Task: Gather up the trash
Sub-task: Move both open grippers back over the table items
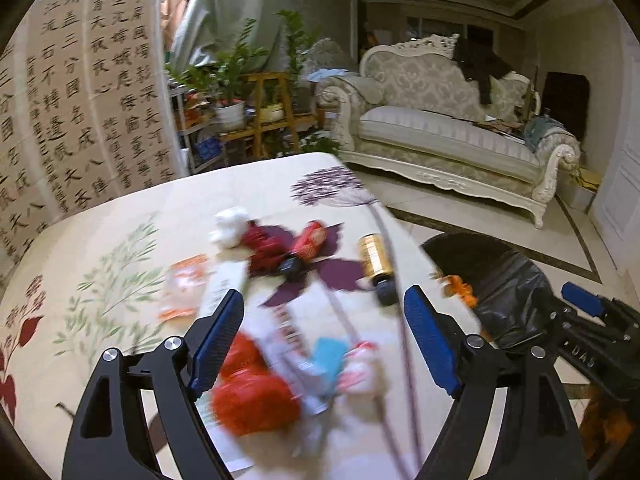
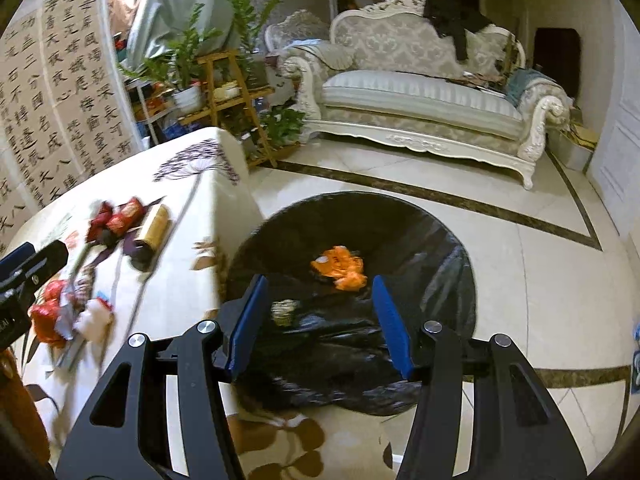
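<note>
Trash lies on a floral tablecloth (image 1: 120, 240). My left gripper (image 1: 324, 308) is open above a blurred pile of red, white and blue wrappers (image 1: 280, 376). Farther off lie a white tissue ball (image 1: 230, 226), a red bottle (image 1: 306, 248), a gold bottle (image 1: 374, 260) and an orange-white wrapper (image 1: 182, 288). My right gripper (image 2: 320, 300) is open and empty over a black-lined bin (image 2: 420, 240) beside the table. An orange wrapper (image 2: 340, 266) and a small crumpled piece (image 2: 284, 312) lie inside the bin. The left gripper's tip shows in the right wrist view (image 2: 24, 264).
A cream sofa (image 1: 440, 128) stands across the tiled floor (image 2: 540, 280). Potted plants on wooden shelves (image 1: 256, 96) stand behind the table. A calligraphy screen (image 1: 80, 100) is at the left. The table edge (image 2: 224, 240) runs next to the bin.
</note>
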`<state>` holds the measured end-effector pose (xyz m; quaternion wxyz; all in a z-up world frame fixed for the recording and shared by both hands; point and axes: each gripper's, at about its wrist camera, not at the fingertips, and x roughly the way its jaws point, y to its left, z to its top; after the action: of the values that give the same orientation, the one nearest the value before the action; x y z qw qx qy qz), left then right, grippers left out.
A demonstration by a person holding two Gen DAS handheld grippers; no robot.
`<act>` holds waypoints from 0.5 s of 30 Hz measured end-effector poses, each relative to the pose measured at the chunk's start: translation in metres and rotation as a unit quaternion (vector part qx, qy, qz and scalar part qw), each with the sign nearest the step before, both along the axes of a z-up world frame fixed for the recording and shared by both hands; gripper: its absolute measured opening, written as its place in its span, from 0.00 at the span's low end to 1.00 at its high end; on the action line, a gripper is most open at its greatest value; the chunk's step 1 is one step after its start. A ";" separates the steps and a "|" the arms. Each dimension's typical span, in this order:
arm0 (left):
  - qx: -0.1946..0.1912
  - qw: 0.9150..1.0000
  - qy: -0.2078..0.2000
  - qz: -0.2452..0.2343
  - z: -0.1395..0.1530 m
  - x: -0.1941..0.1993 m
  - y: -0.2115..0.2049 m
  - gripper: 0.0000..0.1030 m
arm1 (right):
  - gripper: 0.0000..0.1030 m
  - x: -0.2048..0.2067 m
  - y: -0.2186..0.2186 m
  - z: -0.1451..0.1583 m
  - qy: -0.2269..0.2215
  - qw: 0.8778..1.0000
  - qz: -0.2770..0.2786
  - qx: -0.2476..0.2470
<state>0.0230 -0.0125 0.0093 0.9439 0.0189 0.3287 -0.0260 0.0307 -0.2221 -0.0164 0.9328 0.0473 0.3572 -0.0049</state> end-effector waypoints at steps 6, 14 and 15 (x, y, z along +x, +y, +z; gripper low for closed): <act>0.007 0.999 0.003 0.041 -0.004 -0.019 0.042 0.78 | 0.52 -0.006 0.037 0.009 -0.007 0.999 0.043 0.003; 0.009 0.994 0.013 0.105 -0.013 -0.034 0.095 0.78 | 0.52 -0.014 0.091 0.010 -0.004 0.994 0.105 0.008; 0.009 0.994 0.014 0.111 -0.014 -0.035 0.100 0.78 | 0.52 -0.014 0.099 0.009 -0.002 0.993 0.115 0.011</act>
<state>-0.0119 0.0873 -0.0043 0.9360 -0.0100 0.3422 0.0819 0.0166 -0.1229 -0.0072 0.9272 0.0160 0.3588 0.1060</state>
